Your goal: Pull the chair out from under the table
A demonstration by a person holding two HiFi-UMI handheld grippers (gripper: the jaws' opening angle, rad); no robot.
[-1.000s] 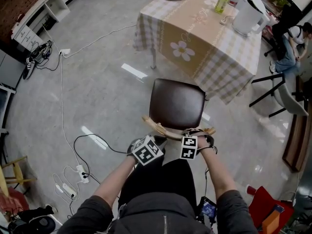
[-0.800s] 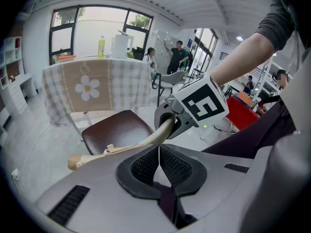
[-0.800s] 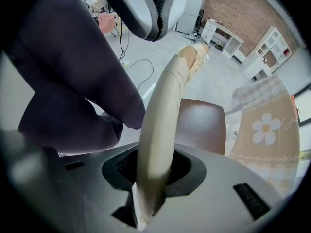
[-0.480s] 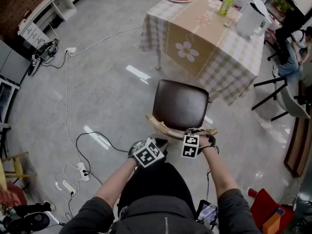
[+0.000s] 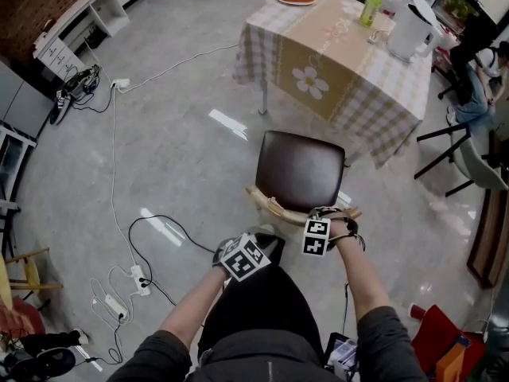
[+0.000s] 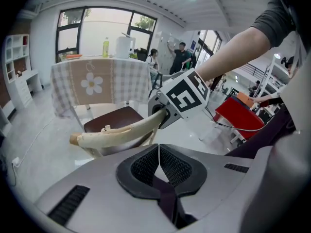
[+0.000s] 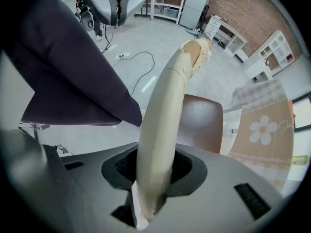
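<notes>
So the chair sits on open floor, well clear of the checked-cloth table at the far side, with its back toward the person. Looks basically pulled out to me.

The right gripper points down and has its jaws clamped on the pale curved top rail, near the rail's right end. The left gripper has its jaws pressed together with nothing between them. It hangs near the rail's left end but isn't touching it.

My read on handling:
- It's a rigid frame, so the whole chair follows whatever you do to the rail. Not fragile.
- Probably middling weight, with a padded seat on top.
- The floor looks glossy, so the legs should slide rather than catch.
- With just 1 grip off to the right, I'd expect it to swivel.
- The rail is rounded and smooth, so a pinch could slip. I'd take hold at both ends, or dead center.
</notes>
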